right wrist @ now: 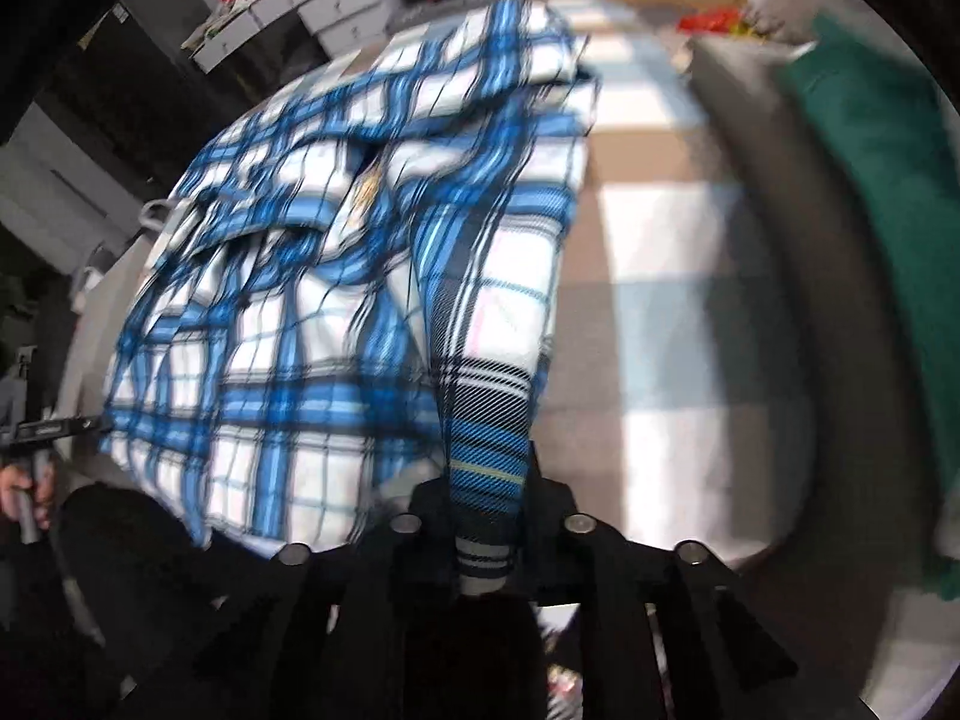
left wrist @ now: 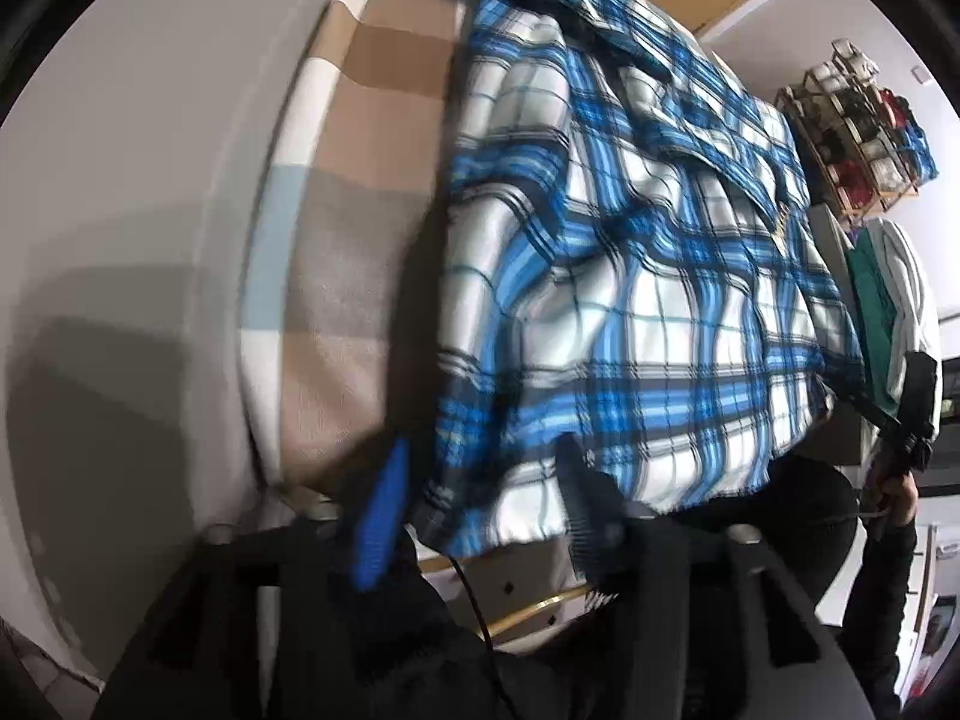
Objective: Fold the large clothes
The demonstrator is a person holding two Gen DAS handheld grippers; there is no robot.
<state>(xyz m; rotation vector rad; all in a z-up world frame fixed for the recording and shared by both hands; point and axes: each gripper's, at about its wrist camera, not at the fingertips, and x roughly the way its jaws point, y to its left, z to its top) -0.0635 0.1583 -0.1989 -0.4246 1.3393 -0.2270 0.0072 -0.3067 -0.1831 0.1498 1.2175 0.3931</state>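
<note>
A blue, white and black plaid shirt (left wrist: 630, 252) lies crumpled on a checked beige and white blanket (left wrist: 360, 180). My left gripper (left wrist: 480, 480) is open at the shirt's near hem, one blue finger (left wrist: 381, 516) left of the cloth and one black finger (left wrist: 585, 498) over it. In the right wrist view the same shirt (right wrist: 288, 300) lies on the blanket (right wrist: 660, 300). My right gripper (right wrist: 486, 498) is shut on a narrow fold of the shirt ending in a striped cuff (right wrist: 483, 558). The right gripper also shows in the left wrist view (left wrist: 912, 420) at the shirt's far side.
A green cloth (right wrist: 888, 210) and a white garment (left wrist: 906, 300) lie beside the blanket. A shelf rack (left wrist: 858, 132) stands by the wall. White drawers (right wrist: 324, 6) stand at the back. The bed's white edge (left wrist: 150, 240) runs along the left.
</note>
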